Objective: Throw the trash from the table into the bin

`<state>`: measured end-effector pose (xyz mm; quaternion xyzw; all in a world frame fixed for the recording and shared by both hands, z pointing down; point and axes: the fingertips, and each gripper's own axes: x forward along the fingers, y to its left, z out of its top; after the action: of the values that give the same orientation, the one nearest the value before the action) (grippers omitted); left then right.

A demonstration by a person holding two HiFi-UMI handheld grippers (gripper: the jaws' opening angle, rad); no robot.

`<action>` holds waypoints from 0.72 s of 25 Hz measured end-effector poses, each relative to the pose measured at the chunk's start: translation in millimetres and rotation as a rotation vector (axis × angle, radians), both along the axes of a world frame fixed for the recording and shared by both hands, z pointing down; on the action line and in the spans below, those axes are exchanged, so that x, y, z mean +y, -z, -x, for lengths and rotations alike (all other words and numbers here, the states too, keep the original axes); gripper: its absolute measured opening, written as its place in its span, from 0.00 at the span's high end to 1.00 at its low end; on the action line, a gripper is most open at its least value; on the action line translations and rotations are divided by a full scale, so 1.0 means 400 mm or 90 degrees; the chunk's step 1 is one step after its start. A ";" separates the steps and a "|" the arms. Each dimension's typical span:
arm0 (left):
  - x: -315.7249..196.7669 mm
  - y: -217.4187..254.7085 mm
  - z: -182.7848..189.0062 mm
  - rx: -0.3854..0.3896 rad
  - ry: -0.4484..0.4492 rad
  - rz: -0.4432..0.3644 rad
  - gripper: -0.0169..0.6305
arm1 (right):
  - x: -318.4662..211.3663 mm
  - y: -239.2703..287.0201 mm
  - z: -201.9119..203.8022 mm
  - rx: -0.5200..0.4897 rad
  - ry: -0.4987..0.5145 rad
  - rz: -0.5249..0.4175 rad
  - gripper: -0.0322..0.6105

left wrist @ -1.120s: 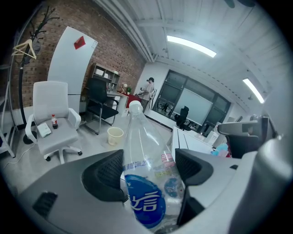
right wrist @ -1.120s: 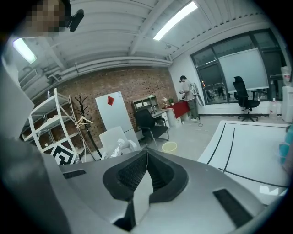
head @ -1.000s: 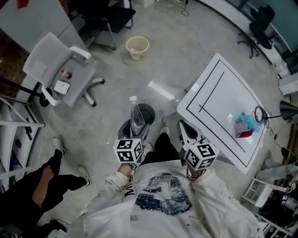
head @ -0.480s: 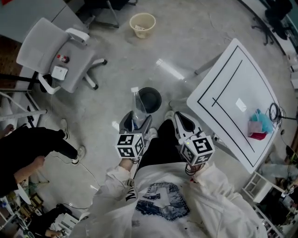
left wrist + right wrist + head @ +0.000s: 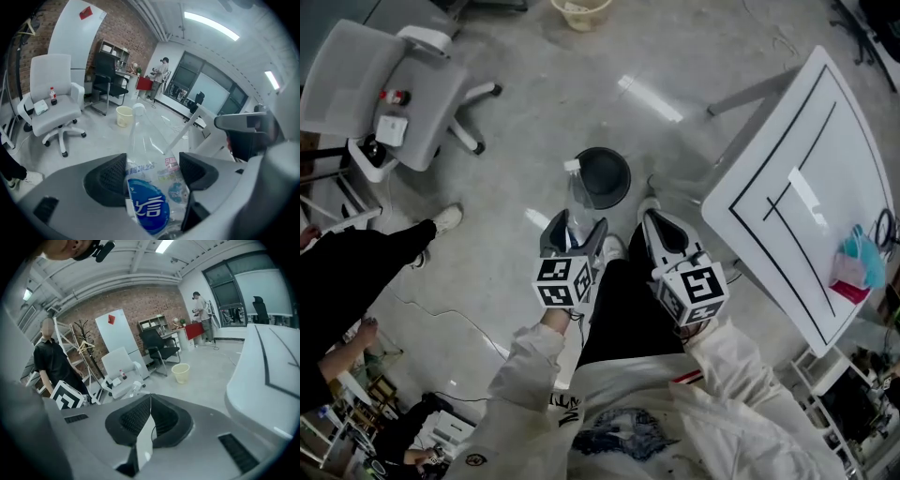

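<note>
1. Plastic bottle (image 5: 578, 195) is sitting pinched in the left hand-held gripper (image 5: 576, 228), neck aiming at the bin (image 5: 625, 178), ready for dropping I guess.
2. Right hand-held gripper (image 5: 659, 228) is hanging closed and empty.

The bottle (image 5: 149, 201) is clear glossy plastic, the bin (image 5: 611, 173) matt black, the floor (image 5: 534, 122) smooth polished concrete

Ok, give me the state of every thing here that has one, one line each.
left tongs: shut on the plastic bottle.
right tongs: shut, empty.
plastic bottle: gripped, cap on, neck pointing away from the tongs.
black bin: upright on the floor, top open.
pink-and-blue trash: lying on the white table.
</note>
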<state>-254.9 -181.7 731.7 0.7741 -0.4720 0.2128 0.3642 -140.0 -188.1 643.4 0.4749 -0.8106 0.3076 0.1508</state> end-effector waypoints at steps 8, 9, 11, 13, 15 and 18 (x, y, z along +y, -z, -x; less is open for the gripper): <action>-0.019 -0.306 -0.026 0.002 -0.004 0.057 0.43 | -0.027 -0.257 0.020 0.001 0.018 0.027 0.92; -0.019 -0.342 -0.031 0.006 -0.003 0.065 0.43 | -0.028 -0.294 0.020 0.001 0.019 0.031 0.92; -0.015 -0.414 -0.042 0.004 -0.003 0.078 0.43 | -0.033 -0.365 0.016 0.002 0.017 0.043 0.92; -0.007 -0.486 -0.051 -0.002 -0.002 0.089 0.43 | -0.038 -0.431 0.009 0.001 0.014 0.048 0.92; 0.002 -0.553 -0.054 -0.006 0.001 0.099 0.43 | -0.045 -0.489 0.006 0.003 0.011 0.049 0.92; 0.003 -0.636 -0.049 -0.010 0.008 0.110 0.43 | -0.067 -0.561 0.006 0.009 0.010 0.048 0.92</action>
<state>-235.4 -180.6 986.3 0.7351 -0.4597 0.2562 0.4274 -142.4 -214.9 867.9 0.4647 -0.8010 0.3334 0.1768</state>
